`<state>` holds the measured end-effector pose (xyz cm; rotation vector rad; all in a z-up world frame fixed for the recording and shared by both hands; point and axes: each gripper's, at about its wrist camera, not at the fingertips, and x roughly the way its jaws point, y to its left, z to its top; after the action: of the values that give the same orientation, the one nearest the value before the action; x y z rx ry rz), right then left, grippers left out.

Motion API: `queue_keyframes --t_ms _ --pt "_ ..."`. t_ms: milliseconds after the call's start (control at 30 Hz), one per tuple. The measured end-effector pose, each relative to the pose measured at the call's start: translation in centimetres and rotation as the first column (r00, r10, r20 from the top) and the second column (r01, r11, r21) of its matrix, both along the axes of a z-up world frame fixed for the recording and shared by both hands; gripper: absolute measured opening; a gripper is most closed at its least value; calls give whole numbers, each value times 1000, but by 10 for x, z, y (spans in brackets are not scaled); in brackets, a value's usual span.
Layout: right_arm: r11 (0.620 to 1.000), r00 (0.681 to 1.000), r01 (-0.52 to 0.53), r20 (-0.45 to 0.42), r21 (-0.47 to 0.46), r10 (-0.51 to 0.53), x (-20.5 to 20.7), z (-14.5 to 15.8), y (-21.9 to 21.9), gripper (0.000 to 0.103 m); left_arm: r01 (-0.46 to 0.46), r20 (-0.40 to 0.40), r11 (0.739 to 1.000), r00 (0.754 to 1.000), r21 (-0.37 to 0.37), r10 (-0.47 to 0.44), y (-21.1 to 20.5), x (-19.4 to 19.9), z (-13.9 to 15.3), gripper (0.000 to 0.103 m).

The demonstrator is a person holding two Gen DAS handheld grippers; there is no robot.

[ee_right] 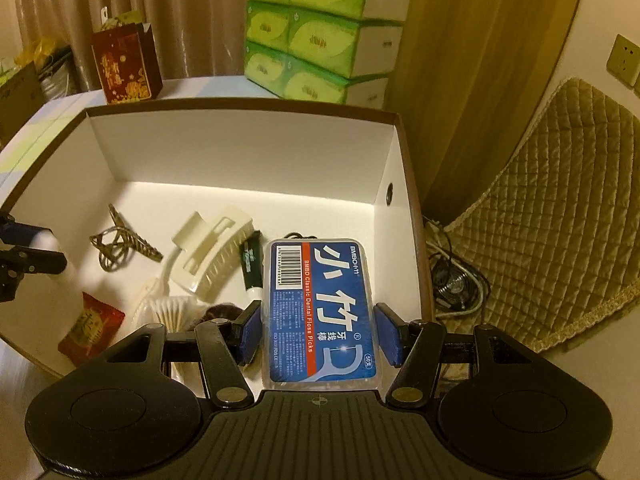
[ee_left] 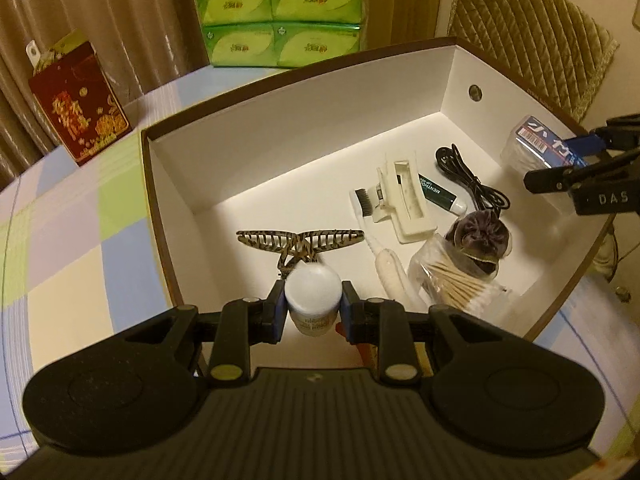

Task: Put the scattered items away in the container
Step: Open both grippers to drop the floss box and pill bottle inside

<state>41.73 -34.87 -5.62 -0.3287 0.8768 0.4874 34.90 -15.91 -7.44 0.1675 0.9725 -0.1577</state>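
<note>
My left gripper (ee_left: 313,312) clamps small white jar (ee_left: 313,294) over box (ee_left: 304,132) floor, near striped hair claw (ee_left: 300,242). My right gripper (ee_right: 318,332) grips floss-pick case (ee_right: 320,312) above box's right end. Lower both onto bare floor, then release gently.

The red packet (ee_left: 362,350) lies mostly hidden behind the left hand-held gripper (ee_left: 313,310).
</note>
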Motion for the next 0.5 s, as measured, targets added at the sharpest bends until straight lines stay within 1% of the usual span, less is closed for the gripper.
queue_keyframes --t_ms 100,200,333,400,467,500 --pt "1000 1000 -16 4 -13 16 -1 0 1 56 -1 -3 1000 1000 6 1 -1 -1 0 24" --pt "999 1000 -25 3 -21 25 -1 0 1 56 -9 -6 1000 1000 2 9 -1 -1 1 28" --pt "999 999 -32 17 -16 32 -4 3 -1 56 -21 -1 1000 1000 -7 21 1 -3 5 31" --pt "999 999 -37 32 -2 37 -5 7 -3 63 -26 0 1000 1000 -9 26 2 -5 7 32" --pt "999 998 -44 43 14 43 -6 12 -4 81 -30 2 999 1000 -13 30 2 -6 9 36" --pt "999 997 -49 54 20 47 -8 15 -5 82 -32 4 999 999 -16 32 2 -7 10 37"
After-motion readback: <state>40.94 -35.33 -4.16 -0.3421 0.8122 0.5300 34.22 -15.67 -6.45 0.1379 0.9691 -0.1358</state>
